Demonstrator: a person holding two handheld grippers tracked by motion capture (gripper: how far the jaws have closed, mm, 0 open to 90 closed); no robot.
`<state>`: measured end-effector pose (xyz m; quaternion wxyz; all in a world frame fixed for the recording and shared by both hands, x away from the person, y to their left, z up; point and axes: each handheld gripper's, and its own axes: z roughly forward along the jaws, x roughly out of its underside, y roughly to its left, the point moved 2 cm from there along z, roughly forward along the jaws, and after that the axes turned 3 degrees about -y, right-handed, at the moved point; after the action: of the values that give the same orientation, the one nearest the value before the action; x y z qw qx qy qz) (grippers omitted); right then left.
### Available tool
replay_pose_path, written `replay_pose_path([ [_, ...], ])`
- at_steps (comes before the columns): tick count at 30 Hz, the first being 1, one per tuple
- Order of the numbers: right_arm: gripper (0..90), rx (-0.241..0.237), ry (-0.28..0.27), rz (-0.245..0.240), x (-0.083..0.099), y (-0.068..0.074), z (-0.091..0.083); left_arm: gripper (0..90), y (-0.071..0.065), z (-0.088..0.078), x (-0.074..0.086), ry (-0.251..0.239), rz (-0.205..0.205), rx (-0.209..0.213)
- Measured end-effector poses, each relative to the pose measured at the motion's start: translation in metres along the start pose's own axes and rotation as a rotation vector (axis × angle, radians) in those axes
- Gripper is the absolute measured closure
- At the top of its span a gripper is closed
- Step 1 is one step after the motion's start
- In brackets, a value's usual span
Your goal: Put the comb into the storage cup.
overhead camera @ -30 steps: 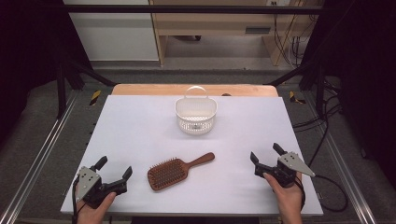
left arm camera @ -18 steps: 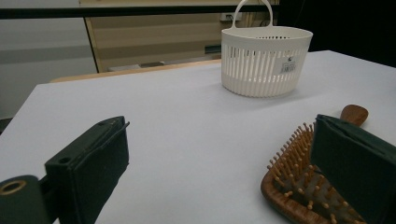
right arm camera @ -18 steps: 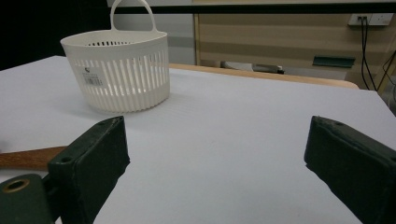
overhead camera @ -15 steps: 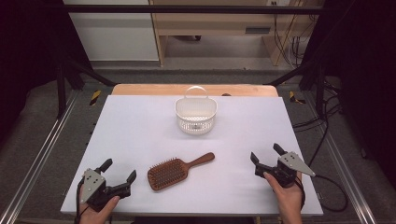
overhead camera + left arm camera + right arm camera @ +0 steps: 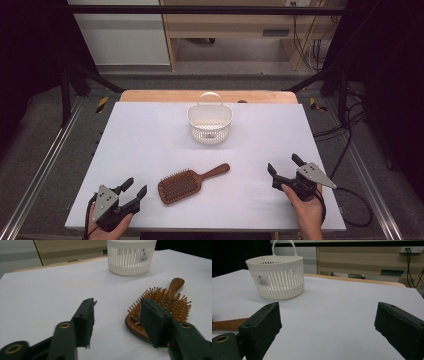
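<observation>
A brown wooden hairbrush (image 5: pixel 191 183) lies bristles up on the white table, its handle pointing right and away. A white slotted basket (image 5: pixel 210 122) with a loop handle stands farther back at the middle. My left gripper (image 5: pixel 135 189) rests open at the front left, just left of the brush head; in the left gripper view its right jaw stands in front of the hairbrush (image 5: pixel 172 302). My right gripper (image 5: pixel 284 165) is open at the front right, nothing between its jaws. The right gripper view shows the basket (image 5: pixel 277 277) ahead left and the brush handle (image 5: pixel 227 324) at the left edge.
The white table (image 5: pixel 150 135) has bare room on both sides of the basket and between the brush and my right gripper. A wooden strip (image 5: pixel 200 95) runs along its far edge. Metal rails (image 5: pixel 45 160) flank the table, and cables (image 5: pixel 350 145) lie on the floor at right.
My left gripper has drawn right along the front edge, closer to the brush head. The right gripper has held still.
</observation>
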<state>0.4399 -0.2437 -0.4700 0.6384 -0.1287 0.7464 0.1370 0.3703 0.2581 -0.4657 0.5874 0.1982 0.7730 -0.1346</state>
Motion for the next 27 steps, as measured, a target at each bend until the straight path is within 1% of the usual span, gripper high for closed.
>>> replay_pose_path([
  [1,7.2,0.0,0.0,0.0,0.0,0.0,0.0,52.6,-0.001,0.0,0.0,0.011,-0.004,0.012],
  [2,7.2,0.001,-0.001,-0.002,0.0,-0.001,0.0,58.4,-0.002,0.0,0.0,0.022,-0.002,0.024],
  [3,7.3,0.002,-0.002,0.001,0.0,-0.001,-0.001,63.2,-0.003,0.0,0.0,0.033,0.005,0.024],
  [4,7.4,0.003,-0.004,0.002,0.0,-0.002,-0.001,68.1,-0.004,-0.001,0.0,0.04,0.006,0.034],
  [7,7.5,0.002,0.001,0.006,0.0,-0.002,-0.001,81.8,-0.007,-0.001,0.001,0.072,0.006,0.074],
  [9,7.6,0.005,-0.001,0.002,0.0,-0.002,-0.001,87.9,-0.009,0.002,0.002,0.1,0.012,0.092],
  [10,7.7,0.005,-0.001,0.003,0.0,-0.002,-0.001,89.5,-0.011,0.003,0.003,0.113,0.011,0.101],
  [13,7.8,0.01,0.0,0.007,0.0,-0.002,-0.001,89.8,-0.015,0.007,0.006,0.161,0.011,0.118],
  [18,8.0,0.011,0.003,0.009,0.0,-0.001,0.0,89.8,-0.019,0.01,0.011,0.214,0.008,0.129],
  [22,8.2,0.008,0.005,0.005,0.001,0.0,0.001,89.7,-0.026,0.015,0.014,0.239,0.016,0.153],
  [25,8.2,0.007,0.006,0.004,0.001,-0.001,0.001,89.7,-0.03,0.019,0.014,0.257,0.022,0.159],
  [27,8.2,0.009,0.007,0.01,0.002,-0.002,0.0,89.7,-0.032,0.02,0.013,0.252,0.021,0.163],
])
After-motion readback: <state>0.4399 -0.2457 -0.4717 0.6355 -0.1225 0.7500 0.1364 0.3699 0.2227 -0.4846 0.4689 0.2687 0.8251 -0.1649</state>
